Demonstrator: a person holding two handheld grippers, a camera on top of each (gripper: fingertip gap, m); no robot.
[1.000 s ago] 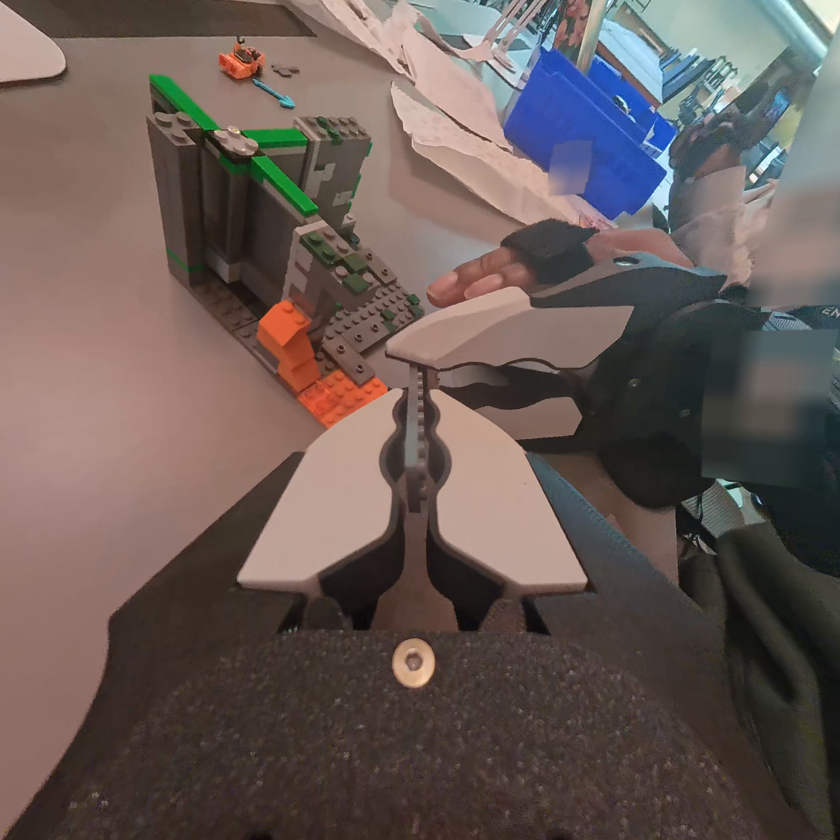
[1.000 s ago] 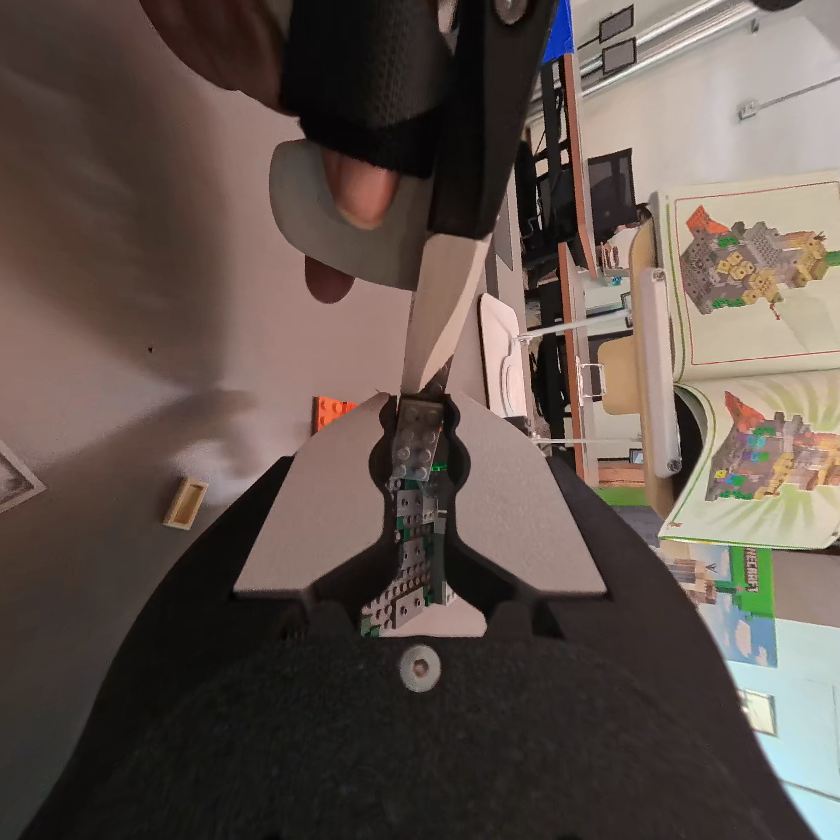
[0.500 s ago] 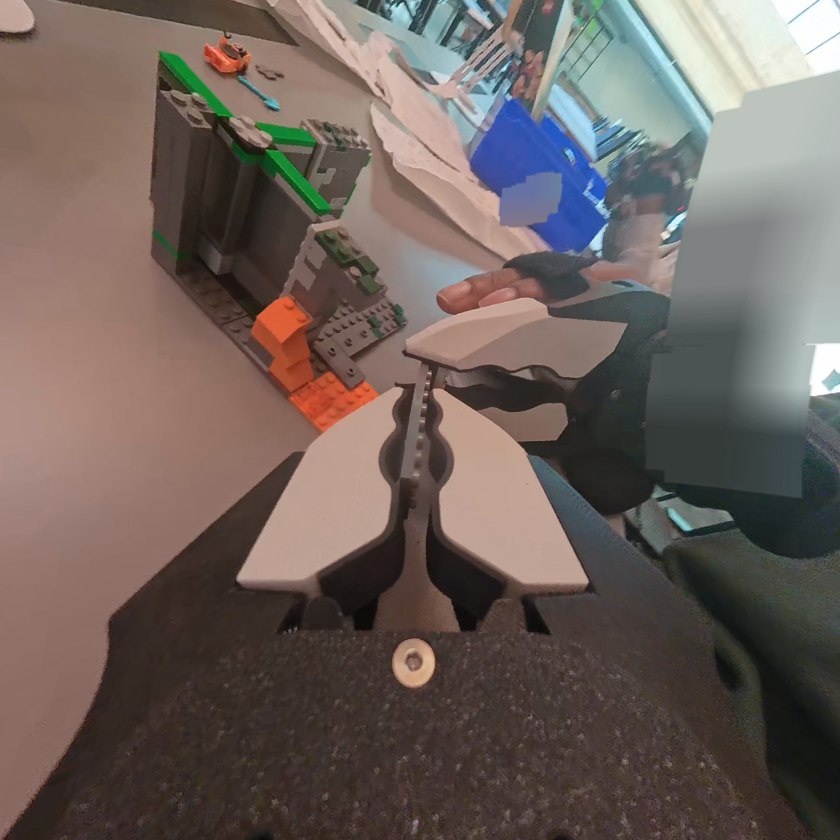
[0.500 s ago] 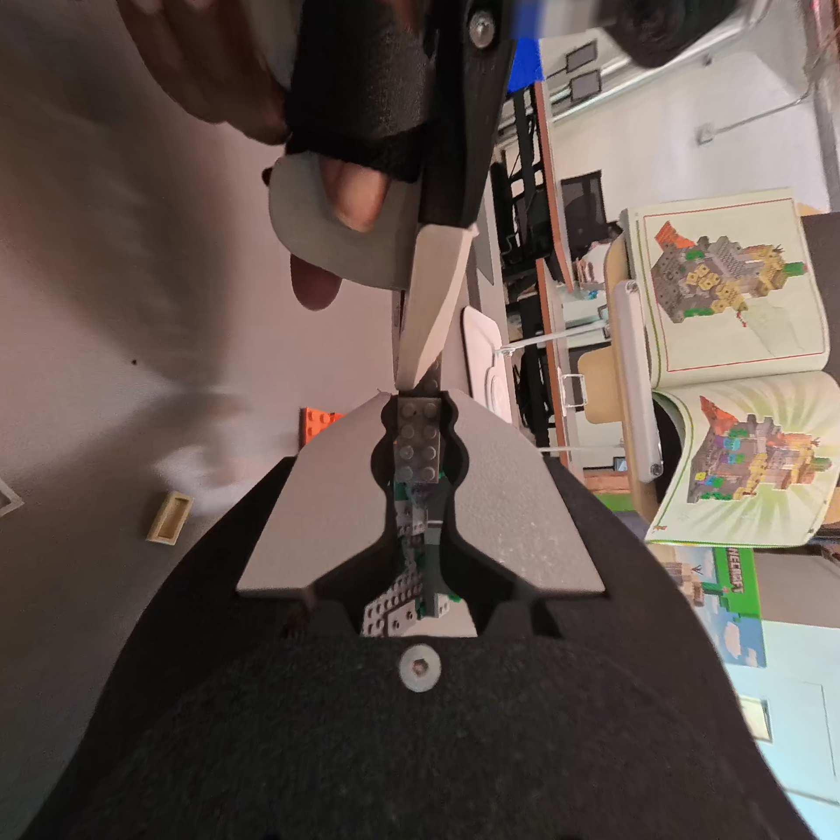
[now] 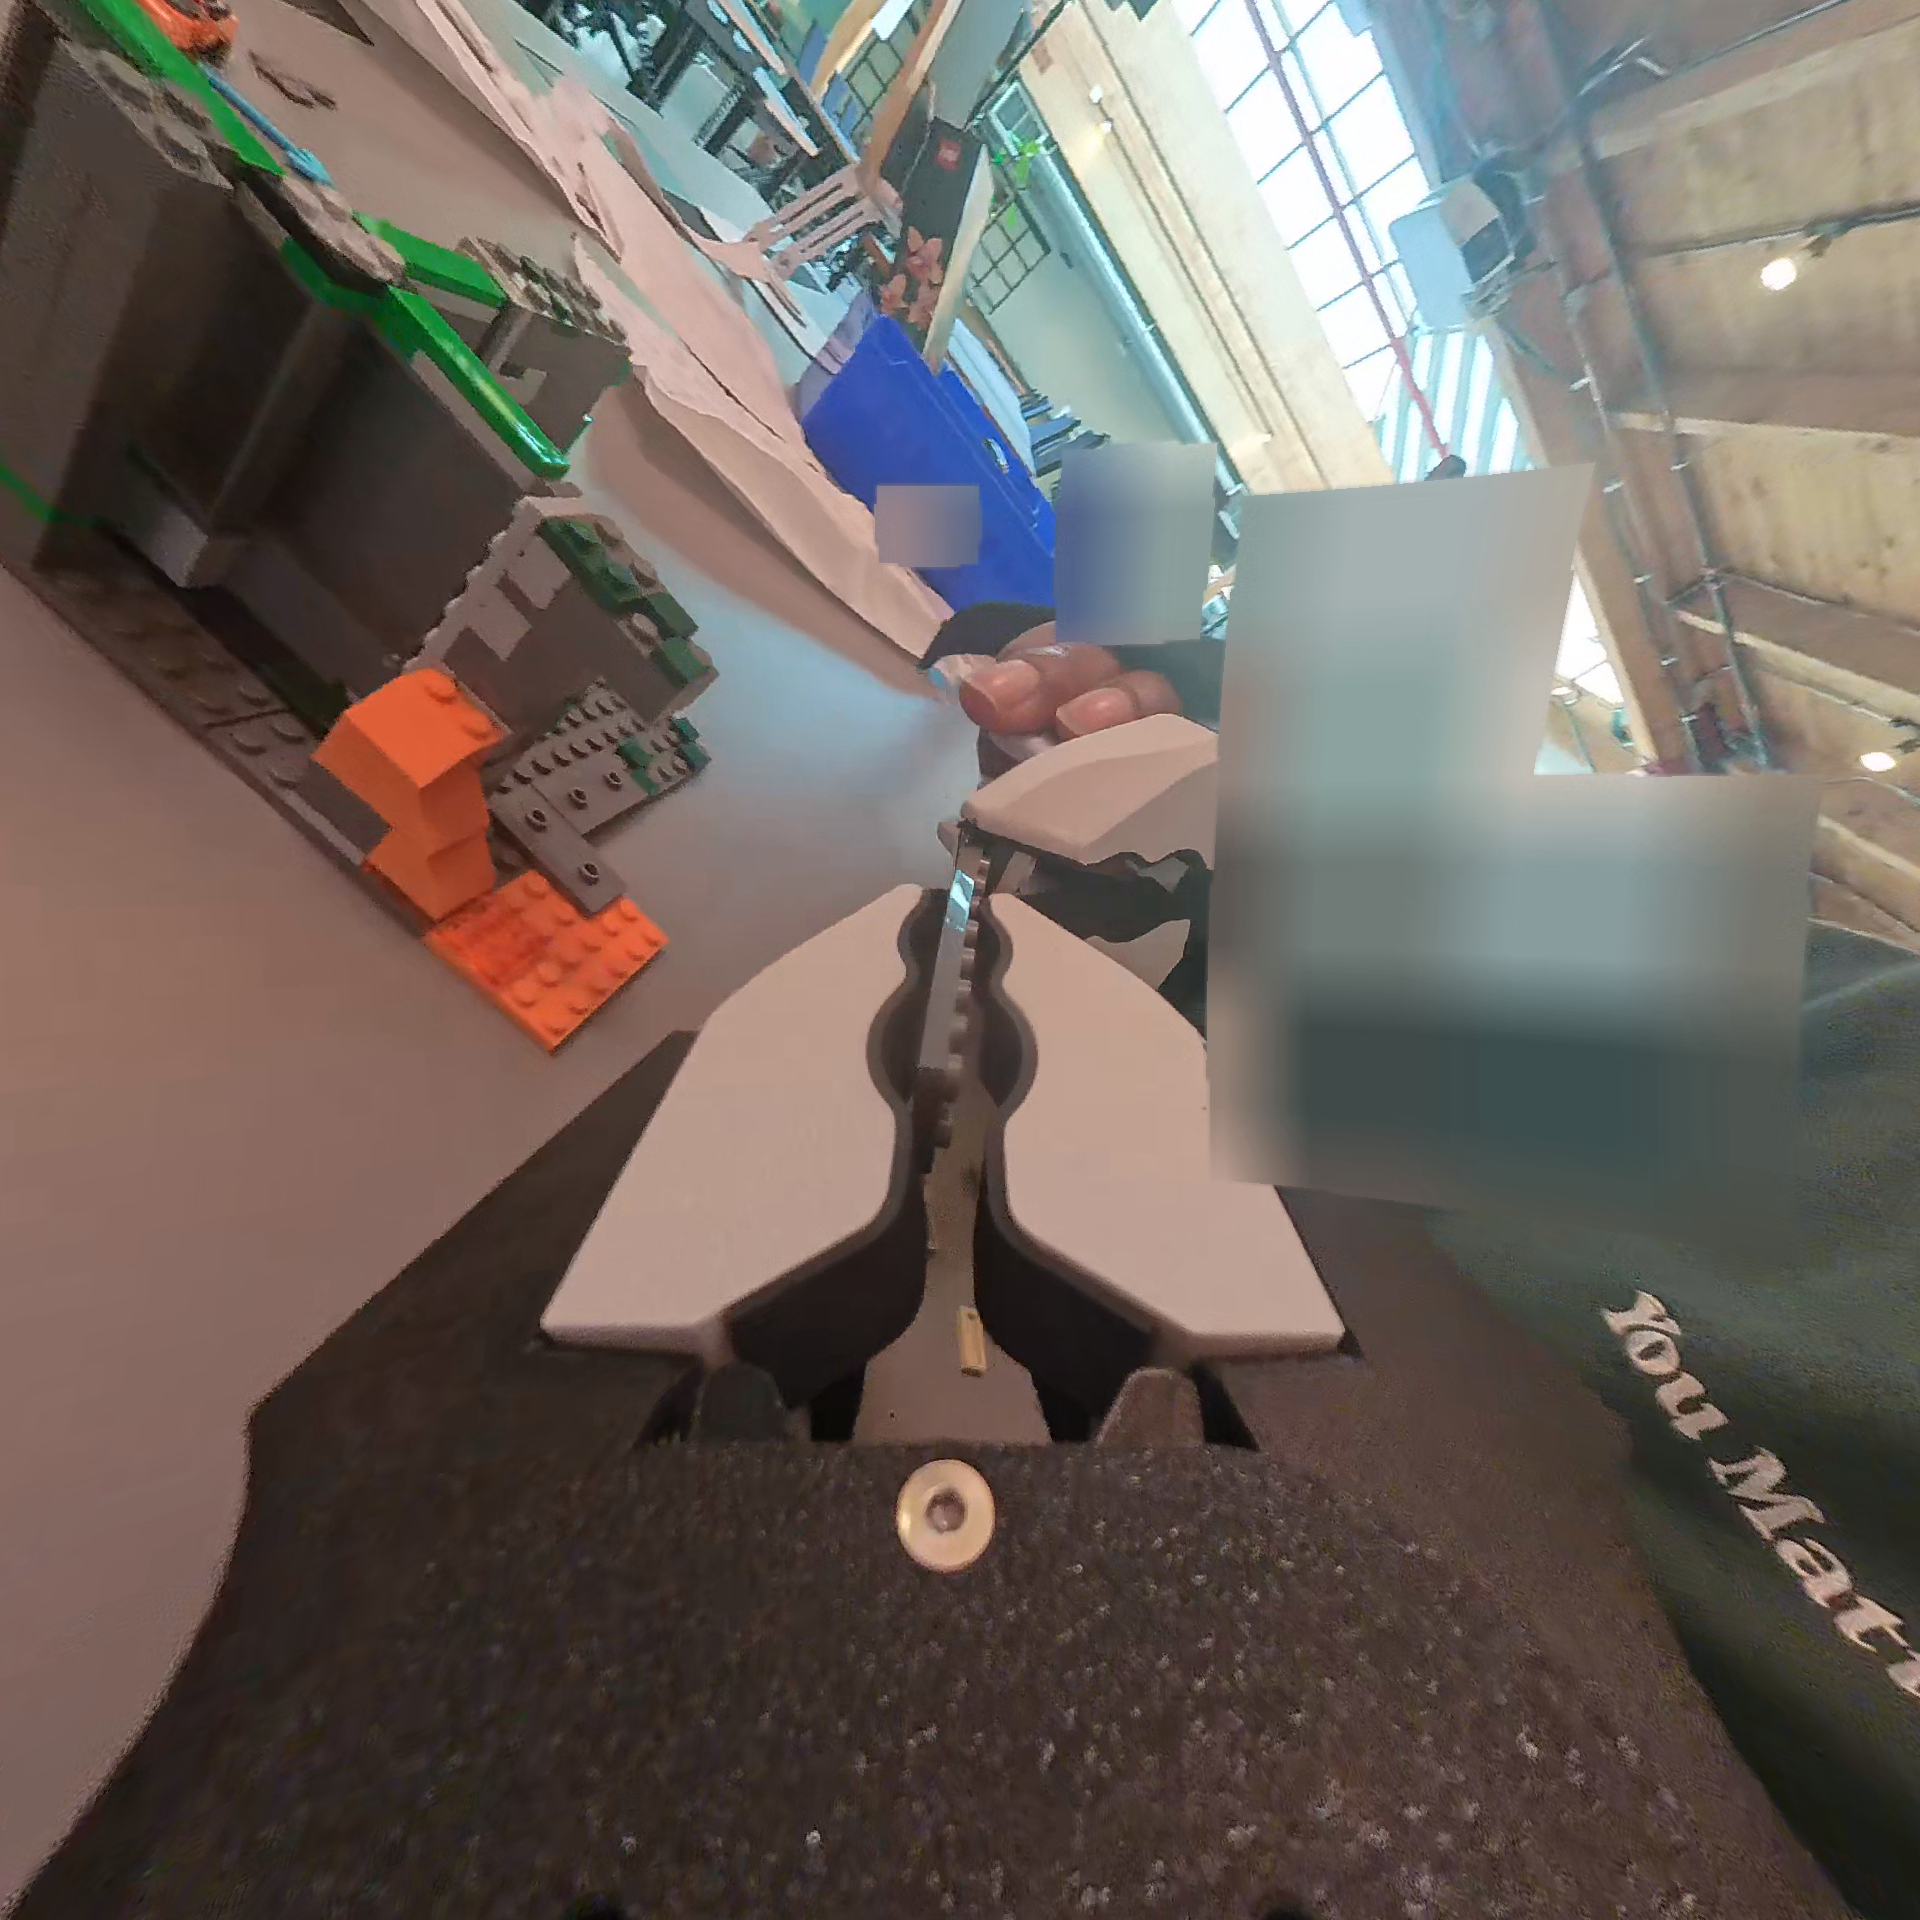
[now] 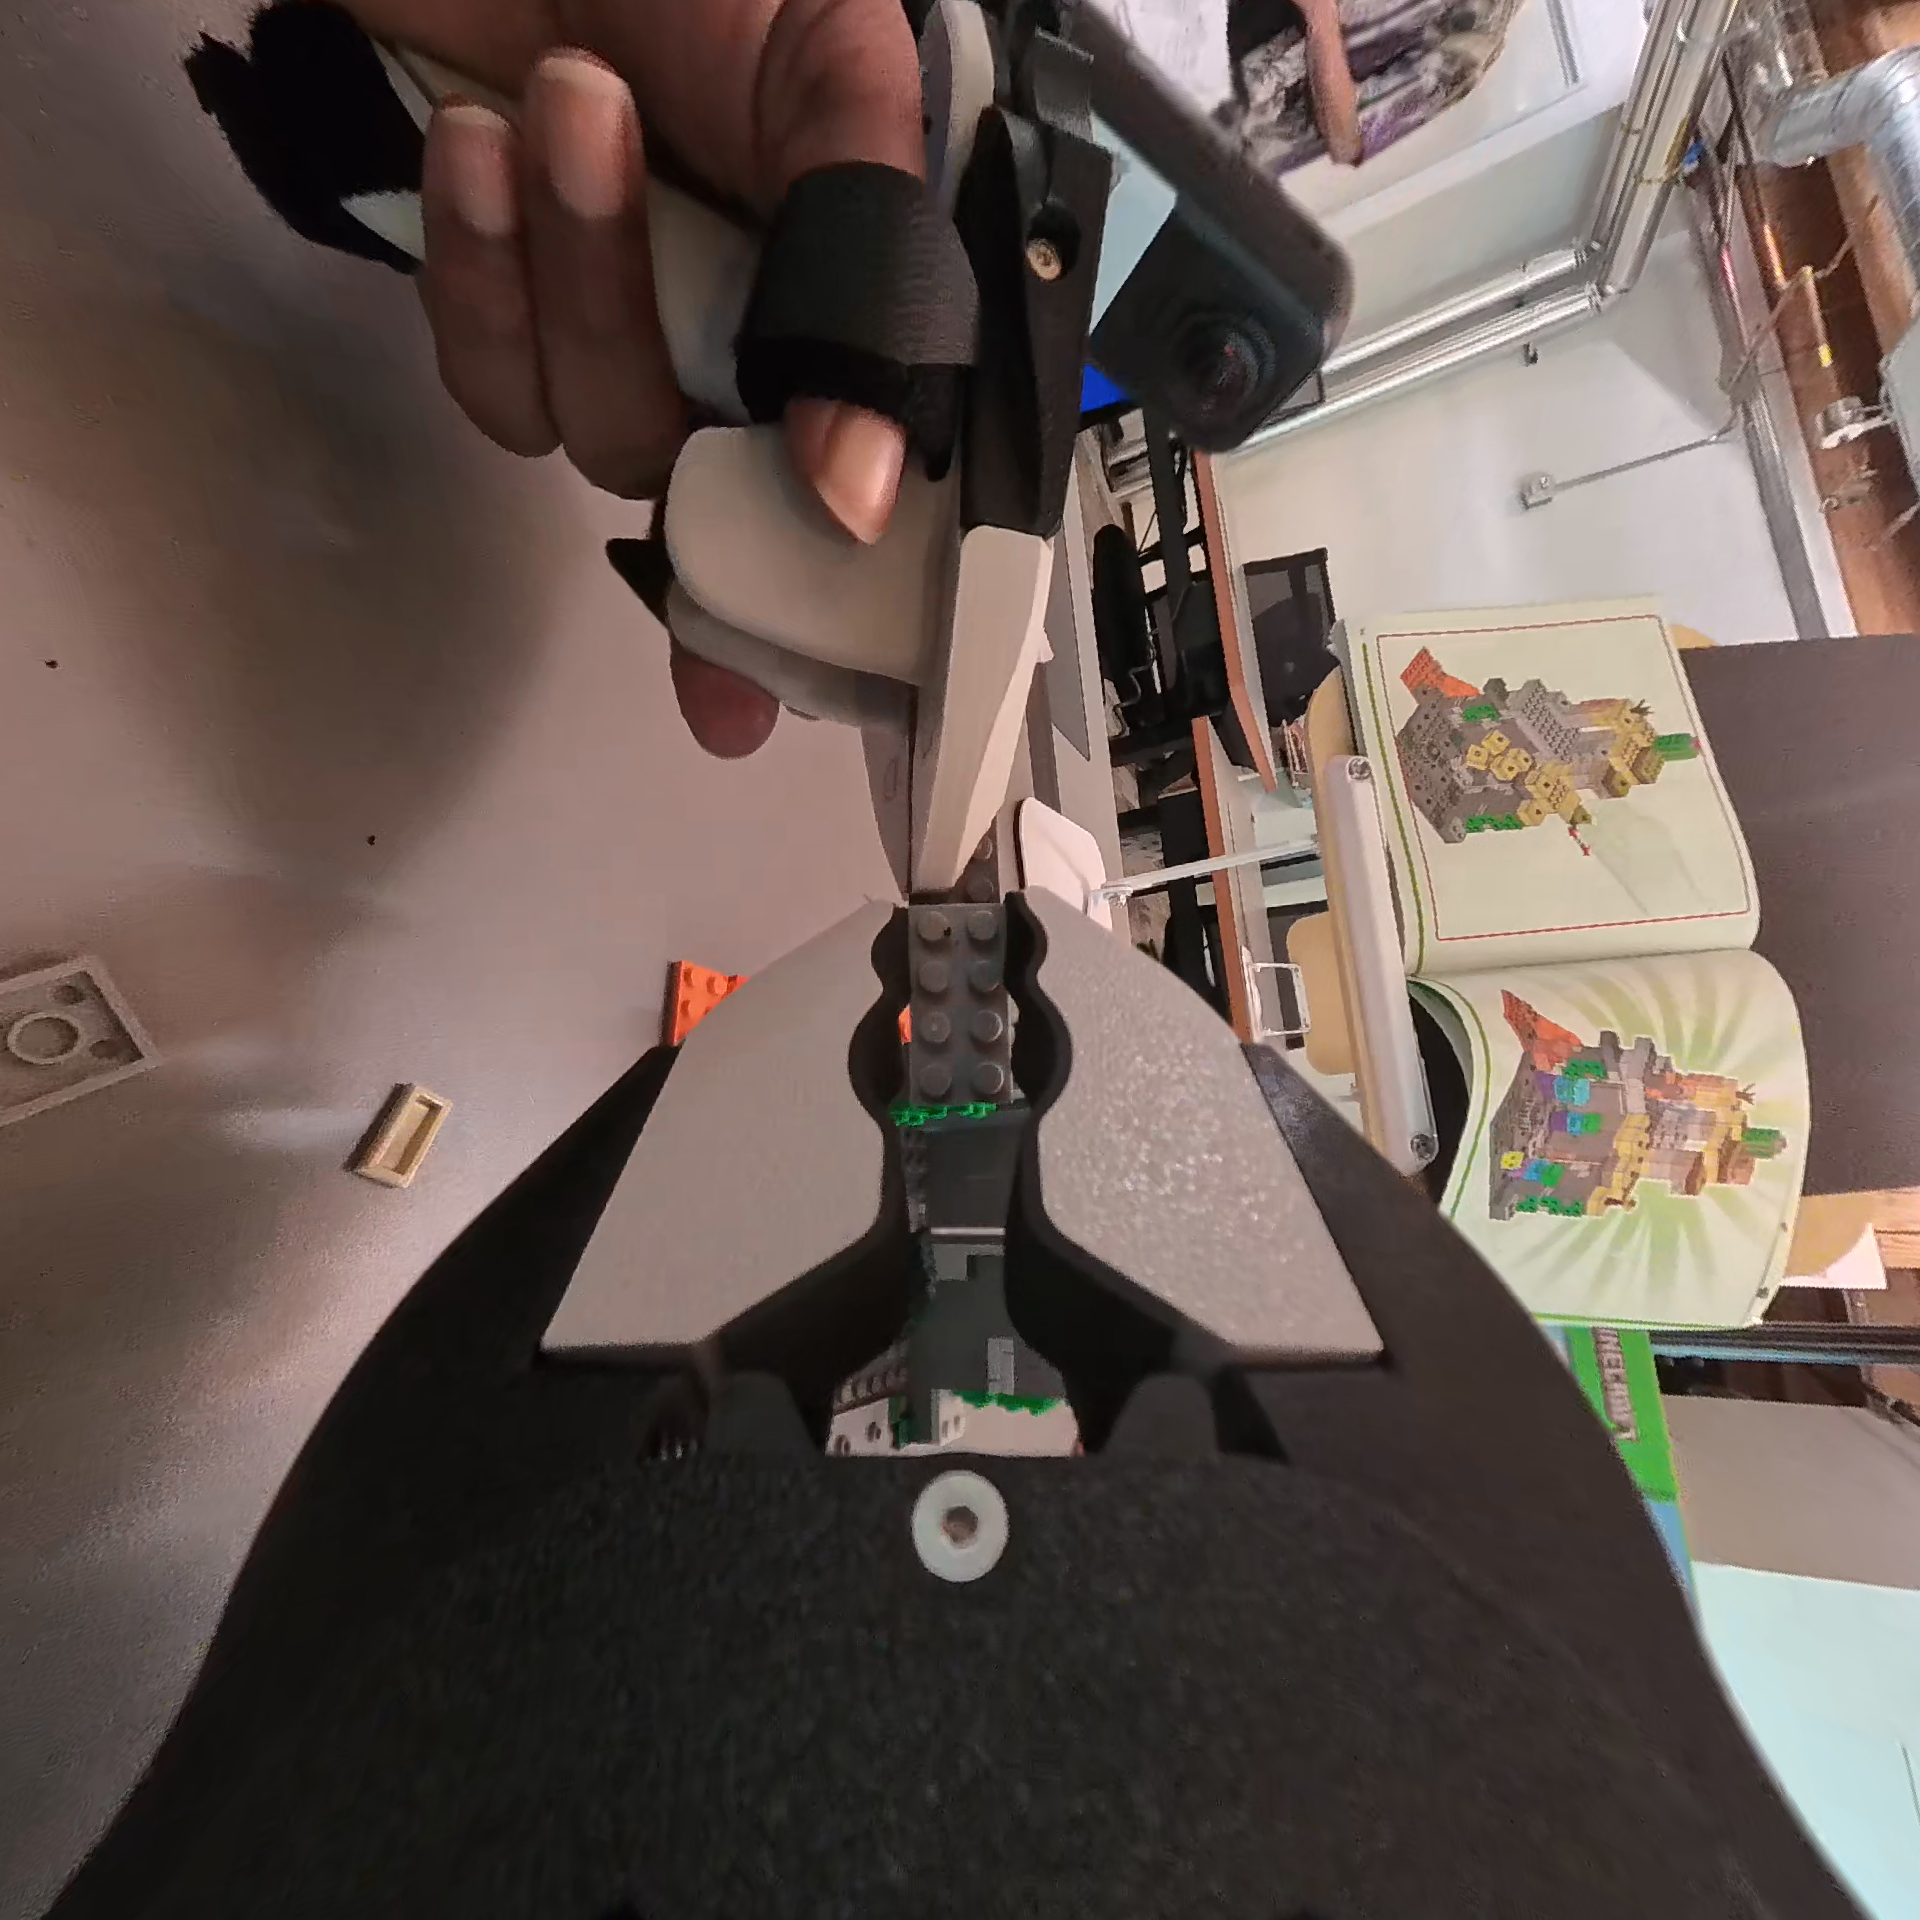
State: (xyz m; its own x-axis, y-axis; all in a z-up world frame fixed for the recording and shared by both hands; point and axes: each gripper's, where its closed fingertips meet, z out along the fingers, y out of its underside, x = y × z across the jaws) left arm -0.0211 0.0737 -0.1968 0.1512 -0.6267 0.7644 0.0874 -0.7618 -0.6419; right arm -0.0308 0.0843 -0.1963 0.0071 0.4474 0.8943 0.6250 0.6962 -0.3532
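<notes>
The left gripper has its jaws nearly closed, pinching a thin gray studded plate edge-on. The right gripper clamps that plate's 2 long sides from the opposite end. Farther left on the table stands a gray, green and orange brick model.

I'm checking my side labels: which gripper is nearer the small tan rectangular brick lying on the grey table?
Left: the tan brick lies just below its fingers. The right gripper has it off to one side.
</notes>
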